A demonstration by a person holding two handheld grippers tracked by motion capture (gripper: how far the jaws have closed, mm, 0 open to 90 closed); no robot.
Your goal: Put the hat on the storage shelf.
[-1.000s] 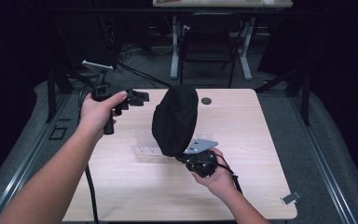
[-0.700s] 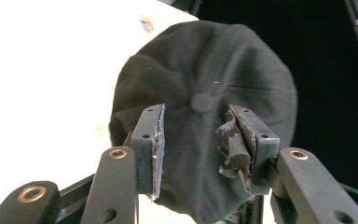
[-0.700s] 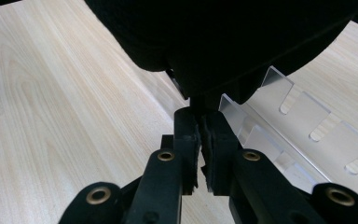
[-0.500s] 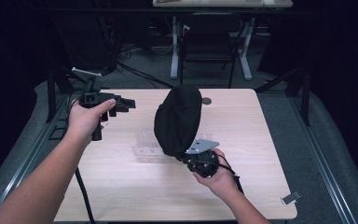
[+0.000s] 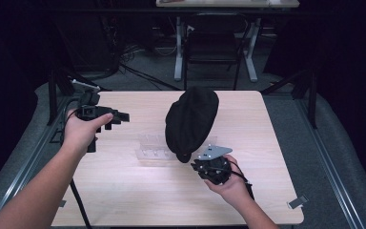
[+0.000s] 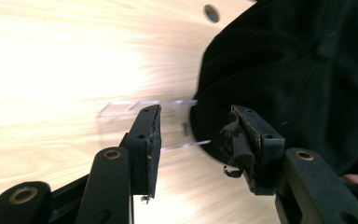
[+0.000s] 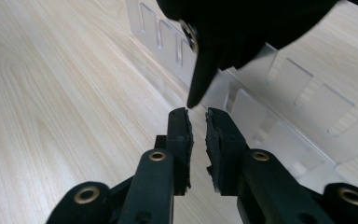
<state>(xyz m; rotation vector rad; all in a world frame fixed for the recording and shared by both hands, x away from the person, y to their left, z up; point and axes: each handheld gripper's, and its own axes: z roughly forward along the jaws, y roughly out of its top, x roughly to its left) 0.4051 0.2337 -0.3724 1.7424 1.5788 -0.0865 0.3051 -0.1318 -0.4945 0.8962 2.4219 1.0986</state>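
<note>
From the high view I see the left hand-held gripper raised over the left part of the pale wood-grain surface, gripped in the left hand and pointing toward the middle. In the left gripper view its jaws stand wide apart with nothing between them; the worn pad on one jaw is torn and ragged. Beyond those jaws I see the black fabric cap and an edge of the clear acrylic slotted stand lying on the surface.

The black fabric cap hangs in the middle of the surface, above the clear acrylic slotted stand, with its lower end close to the right hand-held gripper. That gripper sits in the right hand near the front centre, its grey three-cornered plate on top. In the right gripper view the jaws are nearly closed, with only a narrow gap left. A thin black strap end of the cap, with a small metal snap beside it, hangs down to just above the jaw tips. I cannot tell whether the jaws have hold of it; the strap tip appears to end just above them. The stand lies flat behind, its slots visible.

A small dark round hole shows in the surface near its far edge.
</note>
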